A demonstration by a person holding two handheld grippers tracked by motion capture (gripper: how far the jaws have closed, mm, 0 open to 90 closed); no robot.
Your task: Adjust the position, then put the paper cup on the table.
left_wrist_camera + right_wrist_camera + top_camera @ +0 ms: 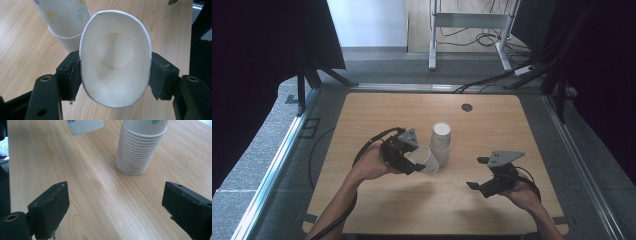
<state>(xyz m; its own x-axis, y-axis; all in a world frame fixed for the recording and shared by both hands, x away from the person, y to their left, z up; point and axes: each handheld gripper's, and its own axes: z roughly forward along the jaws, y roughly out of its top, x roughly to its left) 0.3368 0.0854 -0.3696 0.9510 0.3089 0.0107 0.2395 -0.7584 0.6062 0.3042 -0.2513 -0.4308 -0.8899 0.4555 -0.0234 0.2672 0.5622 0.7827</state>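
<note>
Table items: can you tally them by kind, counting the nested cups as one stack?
Stack of paper cups: 1
Single paper cup, squeezed in the left gripper: 1
Gripper, counting the open right gripper: 2
Total: 4

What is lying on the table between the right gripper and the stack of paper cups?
Nothing: in the right gripper view, bare wooden table runs from the open right gripper to the stack of paper cups. The high view agrees.
</note>
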